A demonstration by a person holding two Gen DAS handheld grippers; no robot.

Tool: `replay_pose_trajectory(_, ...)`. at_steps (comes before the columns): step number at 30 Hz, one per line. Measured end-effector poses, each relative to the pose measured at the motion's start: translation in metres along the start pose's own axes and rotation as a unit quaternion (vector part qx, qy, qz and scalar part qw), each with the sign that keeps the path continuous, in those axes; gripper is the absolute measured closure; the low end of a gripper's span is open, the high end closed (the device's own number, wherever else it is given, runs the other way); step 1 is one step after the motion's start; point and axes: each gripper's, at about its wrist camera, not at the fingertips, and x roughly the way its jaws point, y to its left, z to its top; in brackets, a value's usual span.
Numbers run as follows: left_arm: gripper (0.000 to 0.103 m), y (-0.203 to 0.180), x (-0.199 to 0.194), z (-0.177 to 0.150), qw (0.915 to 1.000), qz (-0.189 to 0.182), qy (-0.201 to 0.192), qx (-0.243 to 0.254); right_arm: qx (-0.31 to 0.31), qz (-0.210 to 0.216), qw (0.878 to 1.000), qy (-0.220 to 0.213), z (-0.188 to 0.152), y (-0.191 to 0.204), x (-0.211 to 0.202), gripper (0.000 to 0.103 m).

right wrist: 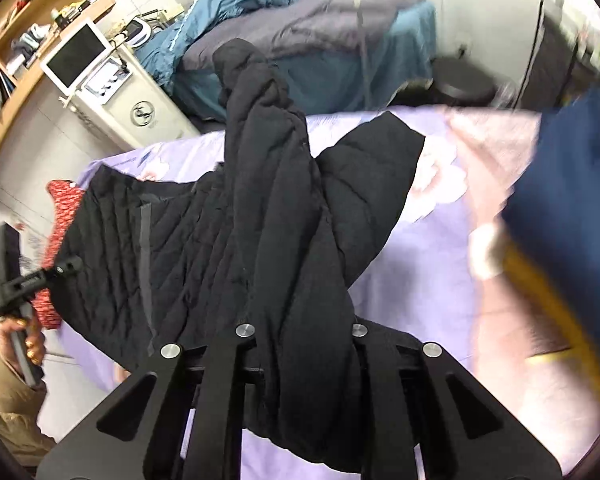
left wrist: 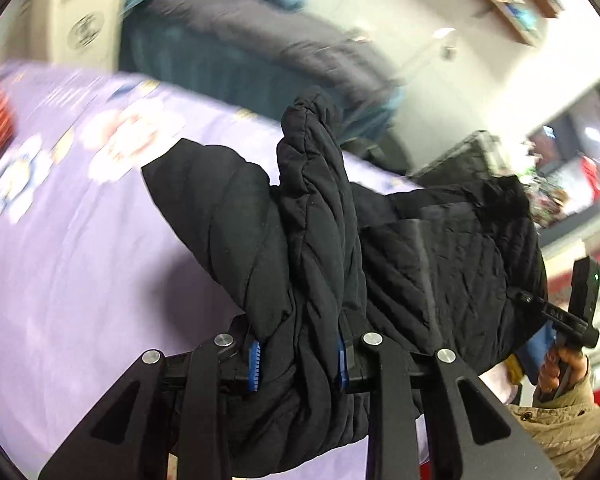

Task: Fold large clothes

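A black quilted jacket (left wrist: 440, 264) lies partly on a lilac flowered bedsheet (left wrist: 60, 260). My left gripper (left wrist: 298, 364) is shut on a bunched fold of the jacket, which rises between its blue-padded fingers (left wrist: 254, 364). My right gripper (right wrist: 300, 344) is shut on another bunched part of the jacket (right wrist: 268, 208), lifted above the bedsheet (right wrist: 420, 264). Each gripper shows at the edge of the other's view: the right one (left wrist: 572, 316) at the right, the left one (right wrist: 24, 280) at the left.
A red patterned cloth (right wrist: 62, 208) lies at the sheet's left edge. A dark blue garment (right wrist: 572, 184) lies at the right. Behind stand a second bed with grey cover (right wrist: 308, 28), a white machine with a screen (right wrist: 112, 84) and a black stool (right wrist: 464, 84).
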Motion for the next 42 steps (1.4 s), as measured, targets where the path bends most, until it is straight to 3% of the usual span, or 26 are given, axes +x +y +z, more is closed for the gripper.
replay_pose_trajectory(4, 0.078, -0.066, 0.008, 0.032, 0.9973, -0.049, -0.022, 0.050, 0.000, -0.041, 0.998, -0.052, 0.016, -0.022, -0.068, 0.090)
replay_pose_trajectory(7, 0.078, -0.141, 0.024, 0.057, 0.9908, -0.082, -0.040, 0.099, 0.012, -0.063, 0.993, -0.096, 0.021, -0.055, -0.125, 0.090)
replay_pose_trajectory(10, 0.078, -0.240, 0.044, 0.080, 0.9781, -0.113, -0.052, 0.167, 0.034, -0.092, 0.986, -0.137, 0.014, -0.105, -0.183, 0.090)
replay_pose_trajectory(14, 0.078, -0.368, 0.083, 0.090, 0.9613, -0.159, -0.063, 0.216, 0.077, -0.127, 0.971, -0.186, -0.010, -0.194, -0.258, 0.090)
replay_pose_trajectory(18, 0.077, -0.498, 0.153, 0.078, 0.9443, -0.206, -0.035, 0.254, 0.134, -0.161, 0.953, -0.217, -0.046, -0.297, -0.324, 0.090)
replay_pose_trajectory(22, 0.078, -0.572, 0.245, 0.056, 0.9459, -0.219, 0.034, 0.237, 0.222, -0.183, 0.931, -0.226, -0.102, -0.399, -0.359, 0.089)
replay_pose_trajectory(24, 0.078, -0.593, 0.291, 0.035, 0.9488, -0.183, 0.064, 0.250, 0.270, -0.184, 0.921, -0.213, -0.131, -0.441, -0.355, 0.089)
replay_pose_trajectory(26, 0.078, -0.599, 0.316, 0.028, 0.9551, -0.138, 0.066, 0.254, 0.312, -0.175, 0.914, -0.191, -0.154, -0.469, -0.338, 0.089)
replay_pose_trajectory(29, 0.077, -0.581, 0.330, 0.035, 0.9631, -0.123, 0.078, 0.227, 0.329, -0.170, 0.911, -0.183, -0.174, -0.481, -0.321, 0.087)
replay_pose_trajectory(33, 0.076, -0.566, 0.332, 0.042, 0.9644, -0.114, 0.089, 0.221, 0.376, -0.124, 0.898, -0.195, -0.197, -0.499, -0.311, 0.083)
replay_pose_trajectory(35, 0.074, -0.562, 0.329, 0.034, 0.9628, -0.092, 0.091, 0.237, 0.408, -0.113, 0.886, -0.190, -0.208, -0.508, -0.303, 0.076)
replay_pose_trajectory(40, 0.062, -0.551, 0.351, 0.027, 0.9693, -0.054, 0.107, 0.214, 0.442, -0.124, 0.871, -0.175, -0.220, -0.526, -0.285, 0.057)
replay_pose_trajectory(42, 0.057, -0.548, 0.362, 0.022, 0.9680, -0.037, 0.110, 0.222, 0.451, -0.129, 0.866, -0.175, -0.222, -0.528, -0.282, 0.050)
